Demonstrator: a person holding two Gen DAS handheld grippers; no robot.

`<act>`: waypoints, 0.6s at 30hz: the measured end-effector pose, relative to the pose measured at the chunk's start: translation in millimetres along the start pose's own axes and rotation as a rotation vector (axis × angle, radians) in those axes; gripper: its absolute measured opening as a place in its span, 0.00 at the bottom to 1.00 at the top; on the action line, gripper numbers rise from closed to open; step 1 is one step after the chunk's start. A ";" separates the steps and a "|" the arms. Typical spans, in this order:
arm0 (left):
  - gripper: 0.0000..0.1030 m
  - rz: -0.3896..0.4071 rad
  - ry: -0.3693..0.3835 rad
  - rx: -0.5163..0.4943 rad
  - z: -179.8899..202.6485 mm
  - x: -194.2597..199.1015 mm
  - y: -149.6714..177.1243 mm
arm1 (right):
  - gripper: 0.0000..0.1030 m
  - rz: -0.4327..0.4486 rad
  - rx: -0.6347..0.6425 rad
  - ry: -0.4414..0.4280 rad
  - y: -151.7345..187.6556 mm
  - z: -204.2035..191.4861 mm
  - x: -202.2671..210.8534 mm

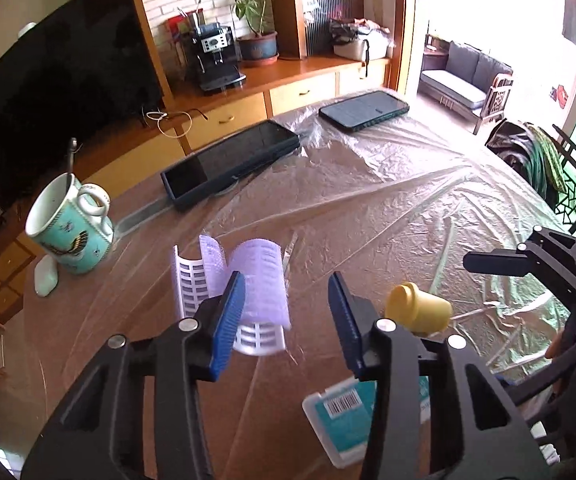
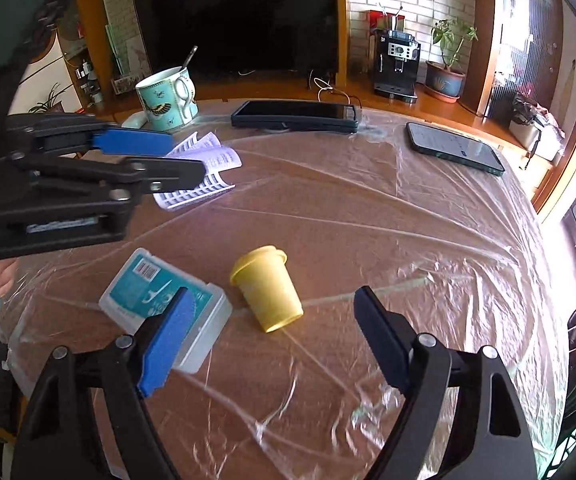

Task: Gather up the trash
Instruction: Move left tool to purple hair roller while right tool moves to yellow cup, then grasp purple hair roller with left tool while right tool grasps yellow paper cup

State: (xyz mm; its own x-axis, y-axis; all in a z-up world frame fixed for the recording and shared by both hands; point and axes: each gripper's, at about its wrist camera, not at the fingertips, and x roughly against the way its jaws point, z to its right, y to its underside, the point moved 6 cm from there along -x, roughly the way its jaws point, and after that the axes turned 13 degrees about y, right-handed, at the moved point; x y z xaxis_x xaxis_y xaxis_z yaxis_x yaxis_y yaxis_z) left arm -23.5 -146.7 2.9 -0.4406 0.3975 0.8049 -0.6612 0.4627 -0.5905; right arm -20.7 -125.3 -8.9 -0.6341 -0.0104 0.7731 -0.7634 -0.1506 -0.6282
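Nothing seems to have been collected yet, tbh. Three likely bits of trash are still lying on the plastic-covered table (image 2: 367, 220): a curled paper leaflet (image 1: 260, 280), a yellow cup (image 2: 268, 292) tipped on its side, and a small plastic box (image 2: 136, 284) with a barcode label. So pretty much the whole job is judged to be left.

The left claw (image 1: 287, 284) is seen with its jaws apart and nothing pinched. The leaflet sits just past its left finger and isn't pressed from both sides. The right claw (image 2: 275, 292) is spread wide and empty, with the cup framed just ahead between its fingers on the table.

The mug (image 1: 68, 232) with a spoon in it, the tablet (image 1: 228, 160) and the phone (image 1: 363, 110) are probably meant to be left alone.

Stuff that can't be worked out:
- No bin or bag is clearly shown. A dark bundle (image 1: 515, 152) past the table edge can't be identified.
- The box is partly covered by a claw finger in both views.
- The leaflet print is too blurred to be read.
- Whether anything is inside the cup can't be told.
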 end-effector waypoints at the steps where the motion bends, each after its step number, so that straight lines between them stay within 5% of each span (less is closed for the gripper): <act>1: 0.39 -0.010 0.002 0.000 -0.9 -4.0 -1.5 | 0.78 -0.004 0.002 -0.001 -0.6 -0.1 -2.7; 12: 0.39 -0.081 0.087 0.101 -21.5 -32.5 6.7 | 0.77 -0.019 0.019 -0.047 -4.9 -1.4 -9.2; 18: 0.39 -0.105 0.071 0.090 -18.6 -44.7 6.5 | 0.77 -0.021 0.036 -0.057 -1.8 -3.0 -7.3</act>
State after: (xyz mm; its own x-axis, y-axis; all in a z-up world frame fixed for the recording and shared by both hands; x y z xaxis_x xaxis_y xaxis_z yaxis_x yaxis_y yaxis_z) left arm 3.2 -146.8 -38.1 -0.3248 0.4069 0.8538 -0.7543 0.4332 -0.4933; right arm -15.1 -122.0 -13.6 -0.6091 -0.0632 0.7905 -0.7710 -0.1865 -0.6090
